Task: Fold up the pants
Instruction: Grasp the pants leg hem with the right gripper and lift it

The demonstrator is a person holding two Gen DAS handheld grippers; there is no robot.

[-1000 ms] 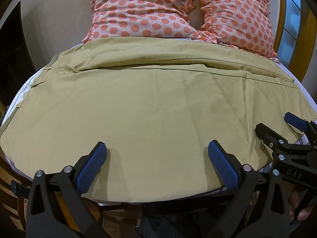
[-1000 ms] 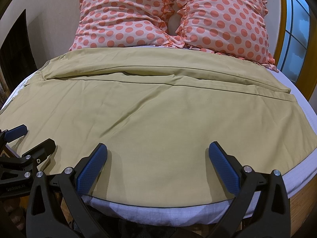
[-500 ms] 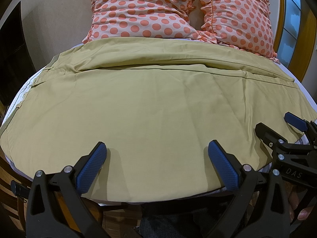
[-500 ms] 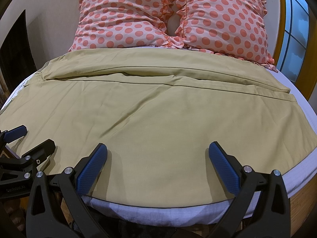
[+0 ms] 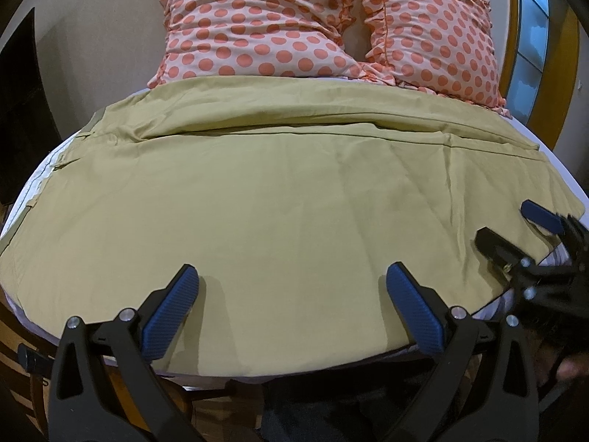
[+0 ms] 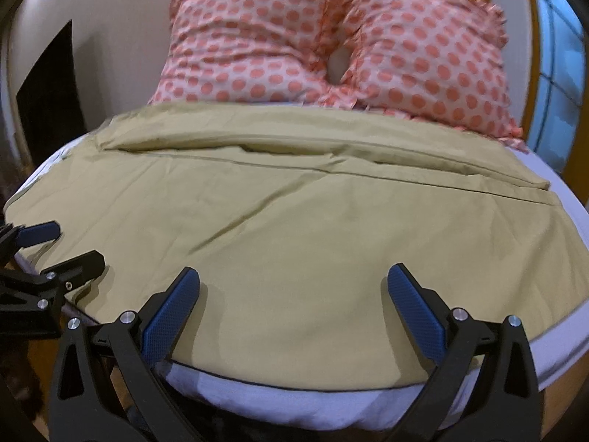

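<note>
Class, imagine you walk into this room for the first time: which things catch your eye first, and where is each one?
The two pink pillows with coral polka dots stand out most, propped side by side at the head of the bed. Below them the olive-tan pants lie spread flat, covering most of the white sheet. At the near edge, the left gripper and the right gripper hover open, blue pads wide apart, holding nothing.

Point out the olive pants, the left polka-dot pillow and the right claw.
olive pants [image 5: 294,199], left wrist view, middle of the flat spread cloth.
left polka-dot pillow [image 5: 254,25], left wrist view, centre of its dotted face.
right claw [image 6: 294,305], right wrist view, midway between its open blue fingertips.
</note>
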